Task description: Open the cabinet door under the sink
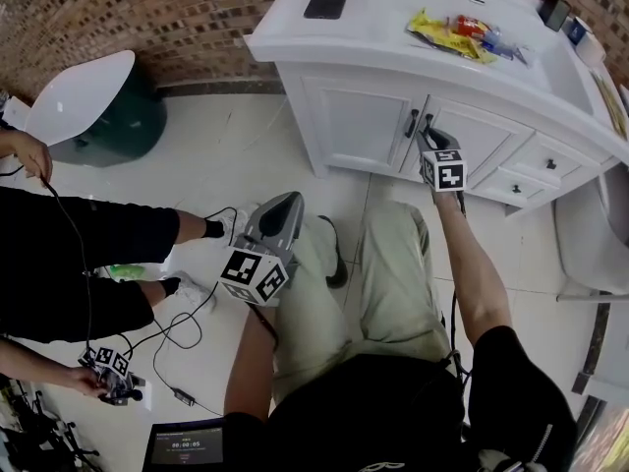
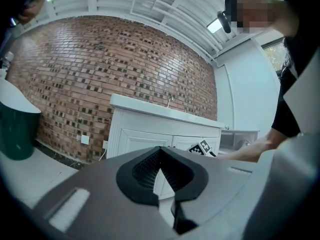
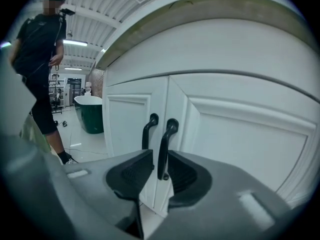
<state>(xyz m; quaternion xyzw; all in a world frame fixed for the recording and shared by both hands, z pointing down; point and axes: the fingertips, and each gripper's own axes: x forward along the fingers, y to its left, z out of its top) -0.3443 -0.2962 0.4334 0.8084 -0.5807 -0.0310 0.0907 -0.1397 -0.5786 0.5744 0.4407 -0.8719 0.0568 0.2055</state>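
The white vanity (image 1: pixel 393 62) has two cabinet doors under its top, each with a black handle. My right gripper (image 1: pixel 430 136) is at the seam between the doors. In the right gripper view the right door's handle (image 3: pixel 165 144) stands between the jaws of my right gripper (image 3: pixel 161 171), with a thin gap showing on its left side; the left door's handle (image 3: pixel 148 130) is just beside it. Both doors look closed. My left gripper (image 1: pixel 290 200) hovers over the floor in front of my knees, its jaws (image 2: pixel 160 171) shut on nothing and aimed at the vanity (image 2: pixel 135 136).
Right of the doors are drawers (image 1: pixel 545 165). A phone (image 1: pixel 326 0) and snack wrappers (image 1: pixel 452 32) lie on the vanity top. A green bin (image 1: pixel 108 116) stands at the left wall. Another person (image 1: pixel 88 254) with cables sits at the left, and a screen (image 1: pixel 182 445) lies on the floor.
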